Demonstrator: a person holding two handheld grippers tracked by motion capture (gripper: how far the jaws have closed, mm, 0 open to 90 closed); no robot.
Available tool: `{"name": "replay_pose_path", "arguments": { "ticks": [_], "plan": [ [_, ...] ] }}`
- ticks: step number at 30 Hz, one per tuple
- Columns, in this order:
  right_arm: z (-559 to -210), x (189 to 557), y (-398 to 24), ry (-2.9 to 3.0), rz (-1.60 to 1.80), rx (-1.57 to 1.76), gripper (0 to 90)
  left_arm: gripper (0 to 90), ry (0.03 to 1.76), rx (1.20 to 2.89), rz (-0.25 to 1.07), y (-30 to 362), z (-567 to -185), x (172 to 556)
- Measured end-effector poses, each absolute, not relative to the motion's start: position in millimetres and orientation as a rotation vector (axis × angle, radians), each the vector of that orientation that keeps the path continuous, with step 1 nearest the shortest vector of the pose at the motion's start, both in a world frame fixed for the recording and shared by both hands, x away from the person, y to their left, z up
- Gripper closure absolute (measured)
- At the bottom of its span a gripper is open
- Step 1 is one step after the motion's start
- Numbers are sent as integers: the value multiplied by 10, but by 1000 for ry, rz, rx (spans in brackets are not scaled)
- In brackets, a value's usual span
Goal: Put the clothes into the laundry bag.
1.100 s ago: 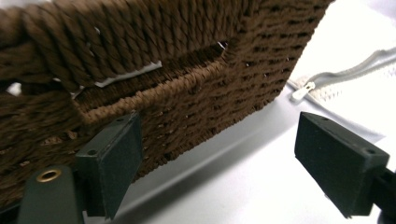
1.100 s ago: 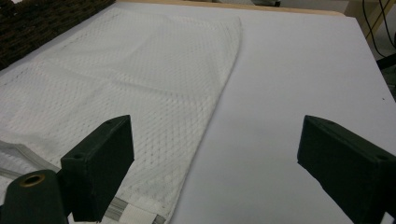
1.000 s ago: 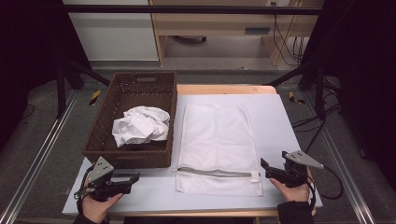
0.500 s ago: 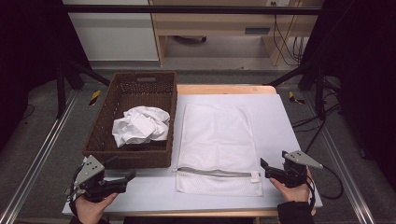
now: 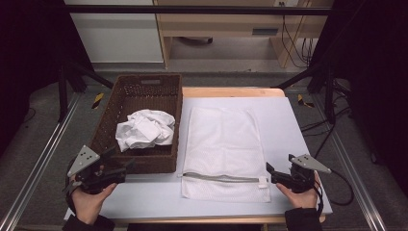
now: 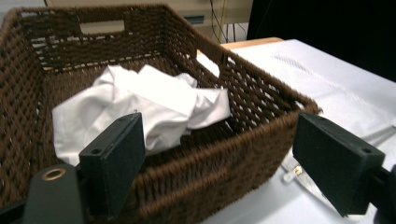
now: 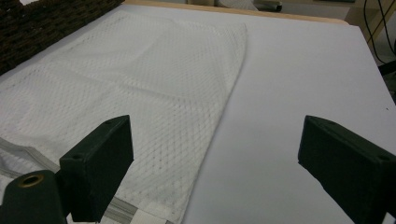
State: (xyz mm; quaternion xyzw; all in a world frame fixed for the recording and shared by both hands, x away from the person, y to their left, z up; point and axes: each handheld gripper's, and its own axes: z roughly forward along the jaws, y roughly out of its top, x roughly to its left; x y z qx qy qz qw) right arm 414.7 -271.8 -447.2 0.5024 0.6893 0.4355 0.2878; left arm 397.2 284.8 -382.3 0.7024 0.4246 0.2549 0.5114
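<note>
The crumpled white cloth [image 6: 140, 109] in the basket [image 6: 243, 154], just beyond the left gripper's [image 6: 233, 168] wide, empty fingers, looked light and floppy, easiest pinched at a raised fold.

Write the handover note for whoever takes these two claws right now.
Left claw: open, empty, raised at the near rim of the wicker basket, pointing in.
Right claw: open, empty, by the near right corner of the mesh laundry bag.
Crumpled white cloth lies in the basket. The bag lies flat on the table; its zipper looks closed.
Done: nothing grasped.
Left, probably: lift the cloth, open the bag, put it in.
</note>
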Motion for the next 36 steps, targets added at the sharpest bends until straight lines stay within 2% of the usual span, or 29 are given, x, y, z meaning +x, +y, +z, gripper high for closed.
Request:
{"name": "replay_pose_path", "arguments": {
  "ticks": [16,24,36],
  "plan": [
    [-4482,4161,-2693,1849,1155,1341,102,177,1046,1680,665,2816,-3450,4437],
    [-4497,4177,-2671,1869,1155,1344,100,175,1074,1724,696,2756,-3248,4804],
    [-4514,4194,-2674,1883,1148,1349,100,171,1138,1826,726,2632,-3399,5336]
  ]
}}
